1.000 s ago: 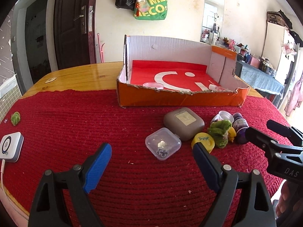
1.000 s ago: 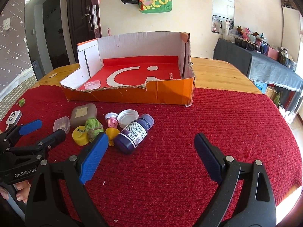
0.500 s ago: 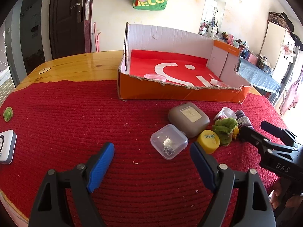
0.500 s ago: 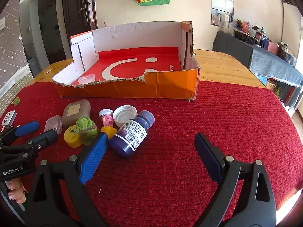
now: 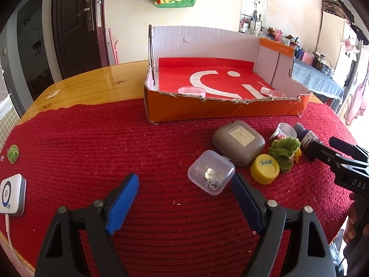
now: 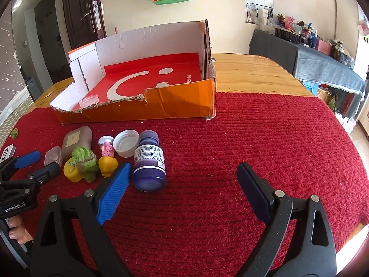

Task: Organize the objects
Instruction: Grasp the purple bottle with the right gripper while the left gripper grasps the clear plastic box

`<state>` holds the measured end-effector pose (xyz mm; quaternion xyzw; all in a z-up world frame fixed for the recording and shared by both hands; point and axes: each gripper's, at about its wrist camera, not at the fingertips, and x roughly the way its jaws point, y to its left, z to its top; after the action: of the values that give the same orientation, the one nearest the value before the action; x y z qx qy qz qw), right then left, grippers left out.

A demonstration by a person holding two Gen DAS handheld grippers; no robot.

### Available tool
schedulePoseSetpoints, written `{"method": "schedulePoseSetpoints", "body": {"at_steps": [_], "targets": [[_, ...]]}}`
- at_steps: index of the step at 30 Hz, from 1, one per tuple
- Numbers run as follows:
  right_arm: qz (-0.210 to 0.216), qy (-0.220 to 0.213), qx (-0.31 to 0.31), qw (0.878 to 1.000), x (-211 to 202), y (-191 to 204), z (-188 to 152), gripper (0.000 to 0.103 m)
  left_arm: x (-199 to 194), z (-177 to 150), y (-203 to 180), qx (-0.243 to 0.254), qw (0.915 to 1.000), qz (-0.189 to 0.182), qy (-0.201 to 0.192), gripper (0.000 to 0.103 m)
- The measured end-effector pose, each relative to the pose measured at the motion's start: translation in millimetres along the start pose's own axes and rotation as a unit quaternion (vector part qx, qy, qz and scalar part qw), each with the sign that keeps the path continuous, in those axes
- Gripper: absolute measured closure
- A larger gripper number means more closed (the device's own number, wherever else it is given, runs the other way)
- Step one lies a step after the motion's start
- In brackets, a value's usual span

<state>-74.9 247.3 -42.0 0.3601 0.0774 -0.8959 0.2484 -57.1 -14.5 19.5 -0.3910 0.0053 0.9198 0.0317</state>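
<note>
Both pairs of fingers have come closer to the cluster of small things since a second ago, and the orange cardboard box [image 5: 221, 108] now sits nearer ahead of them. My left fingers [image 5: 184, 198] are spread wide and hold nothing; the clear plastic case [image 5: 211, 172] with small beads inside lies just ahead, between the tips and nearer the right-hand pad, not touching. Beyond it sits the grey-brown rounded case [image 5: 238, 142], and to its right the yellow cap [image 5: 265, 172], touching the fuzzy green toy [image 5: 284, 150].

My right fingers [image 6: 182, 184] are also wide open and empty. The purple bottle [image 6: 149, 159] lies on its side just ahead of the left-hand pad [image 6: 111, 194], its base toward me. Past it stands a white lid [image 6: 125, 143], open side up, with a small pink figure [image 6: 107, 149] beside it and a yellow toy [image 6: 107, 166] to the left of the pad.

Everything rests on the red knitted cloth [image 6: 253, 143] covering the wooden table [image 6: 249, 73]. Inside the box a clear round lid [image 5: 191, 91] lies near the front wall.
</note>
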Motion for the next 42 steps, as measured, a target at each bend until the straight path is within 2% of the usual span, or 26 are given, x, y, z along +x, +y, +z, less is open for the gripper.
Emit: {"method": "schedulePoseSetpoints", "body": {"at_steps": [4,14,18,20,26,28,29,32,33,34,42], "targets": [[0.008,0.001,-0.006,1.000,2.1,3.1,0.3,0.010,-1.4,0.8,17.4,-0.011,0.9996,0.026,0.007,0.019],[0.023,0.007,-0.021,0.999,7.9,11.2,3.7,0.010,4.9,7.6,13.8,-0.013,0.9997,0.009,0.017,0.019],[0.011,0.010,-0.048,0.999,9.9,17.3,5.7,0.012,8.7,12.4,12.9,-0.019,0.9996,0.011,0.020,0.026],[0.009,0.012,-0.056,0.998,11.4,19.1,6.6,0.015,9.8,14.3,13.0,-0.023,0.9995,0.008,0.020,0.028],[0.020,0.027,-0.061,0.998,20.6,19.5,9.4,0.037,10.1,15.1,9.0,-0.015,0.9997,-0.004,0.021,0.043],[0.018,0.027,-0.068,0.997,21.4,21.6,9.0,0.042,9.5,14.7,7.4,-0.011,0.9996,-0.015,0.020,0.058],[0.018,0.026,-0.072,0.997,21.3,22.9,8.8,0.044,8.7,14.2,6.8,-0.009,0.9997,-0.016,0.018,0.059],[0.025,0.024,-0.090,0.995,20.3,27.8,7.1,0.059,6.3,12.9,4.7,-0.005,0.9997,-0.019,0.016,0.059],[0.033,0.024,-0.093,0.995,19.3,29.0,6.7,0.072,5.1,12.6,4.7,-0.006,0.9996,-0.023,0.016,0.059],[0.039,0.024,-0.094,0.995,18.2,29.9,6.5,0.076,3.8,12.9,4.4,-0.006,0.9995,-0.026,0.017,0.059],[0.049,0.007,-0.078,0.996,5.6,24.5,11.8,0.076,-13.8,17.7,-2.2,0.006,0.9992,-0.039,-0.005,0.059]]}}
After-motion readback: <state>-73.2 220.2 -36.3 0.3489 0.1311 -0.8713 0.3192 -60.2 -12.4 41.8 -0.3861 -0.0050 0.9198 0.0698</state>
